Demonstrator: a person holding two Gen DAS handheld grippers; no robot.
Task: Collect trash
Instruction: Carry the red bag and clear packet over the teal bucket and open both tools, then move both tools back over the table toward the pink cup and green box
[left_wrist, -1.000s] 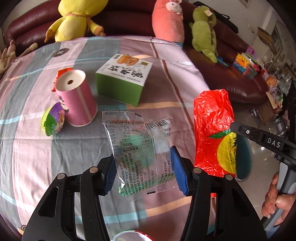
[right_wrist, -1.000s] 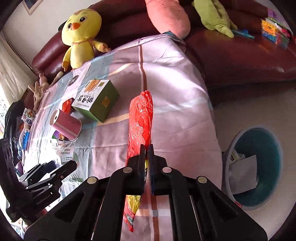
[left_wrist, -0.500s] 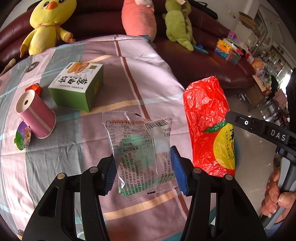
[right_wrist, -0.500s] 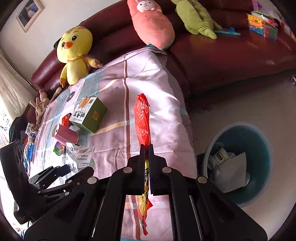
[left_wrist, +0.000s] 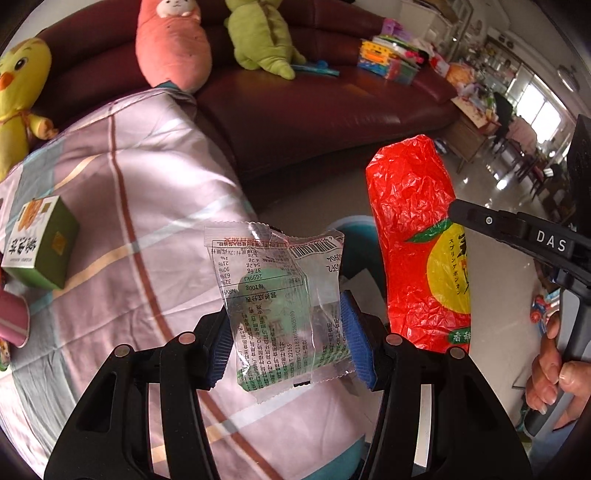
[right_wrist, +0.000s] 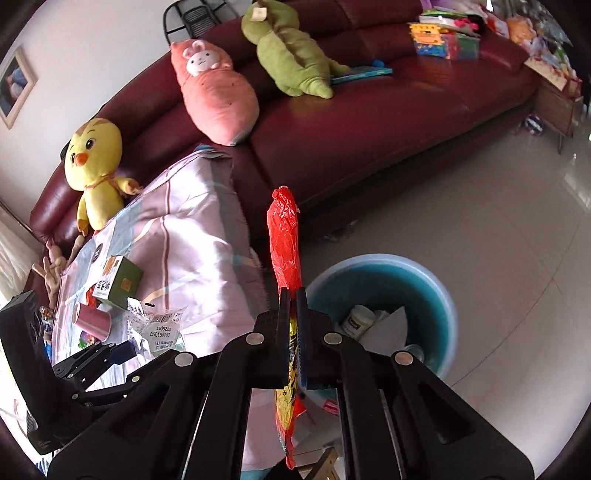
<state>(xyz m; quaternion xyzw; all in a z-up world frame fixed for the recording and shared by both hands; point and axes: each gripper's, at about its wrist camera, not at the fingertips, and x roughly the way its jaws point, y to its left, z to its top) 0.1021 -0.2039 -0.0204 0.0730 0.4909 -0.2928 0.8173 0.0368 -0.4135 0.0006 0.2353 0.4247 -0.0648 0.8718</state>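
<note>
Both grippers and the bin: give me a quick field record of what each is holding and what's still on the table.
left gripper: shut on clear wrapper, held up above the table edge
right gripper: shut on red wrapper, pinched edge-on
bin: blue, on the floor beside the table, already holding paper and a small tub
table cloth: striped pink and grey
left on table: green box, pink cup on its side
drop status: neither wrapper released yet

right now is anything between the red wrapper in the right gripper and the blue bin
Nothing visible blocks it. The red wrapper, pinched in the right gripper, hangs by the blue bin's near rim, whose open mouth holds only trash.
</note>
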